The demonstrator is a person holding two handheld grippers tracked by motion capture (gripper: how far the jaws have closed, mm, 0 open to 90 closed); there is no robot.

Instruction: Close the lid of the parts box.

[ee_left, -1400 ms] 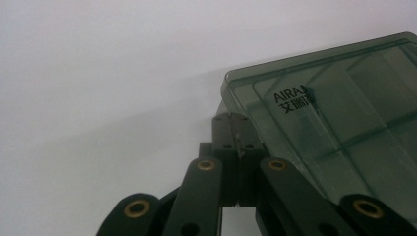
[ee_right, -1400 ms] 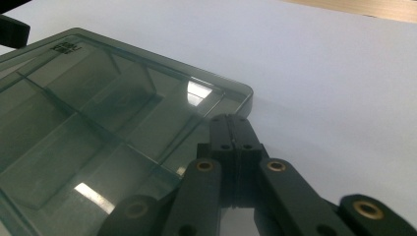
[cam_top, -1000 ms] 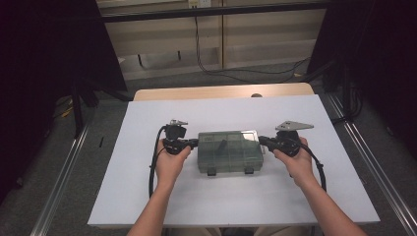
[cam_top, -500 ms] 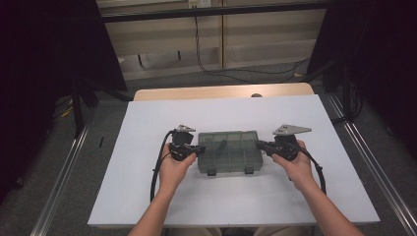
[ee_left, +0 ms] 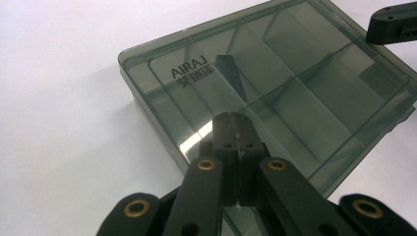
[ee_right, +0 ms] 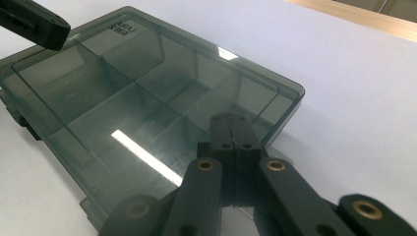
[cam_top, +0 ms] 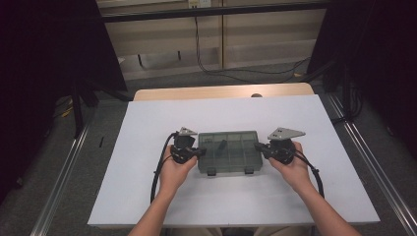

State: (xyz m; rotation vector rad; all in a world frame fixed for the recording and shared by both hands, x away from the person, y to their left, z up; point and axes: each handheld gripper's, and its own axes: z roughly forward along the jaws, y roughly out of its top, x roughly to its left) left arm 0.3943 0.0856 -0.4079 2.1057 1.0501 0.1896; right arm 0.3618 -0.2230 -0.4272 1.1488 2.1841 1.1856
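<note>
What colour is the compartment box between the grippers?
Translucent smoky grey-green compartment box, clearest in the left gripper view.

smoky translucent compartment box (cam_top: 228, 151), lid shut, lies flat on the white table (cam_top: 147, 196); latches face the person.

Setting: lab / test rig. Evidence: white board (cam_top: 147, 147) as work surface on wooden table (cam_top: 221, 92); metal floor rails (cam_top: 64, 172) both sides; black curtains (cam_top: 44, 59); loose cables (cam_top: 211, 59) on grey floor; plain wall panels behind.
</note>
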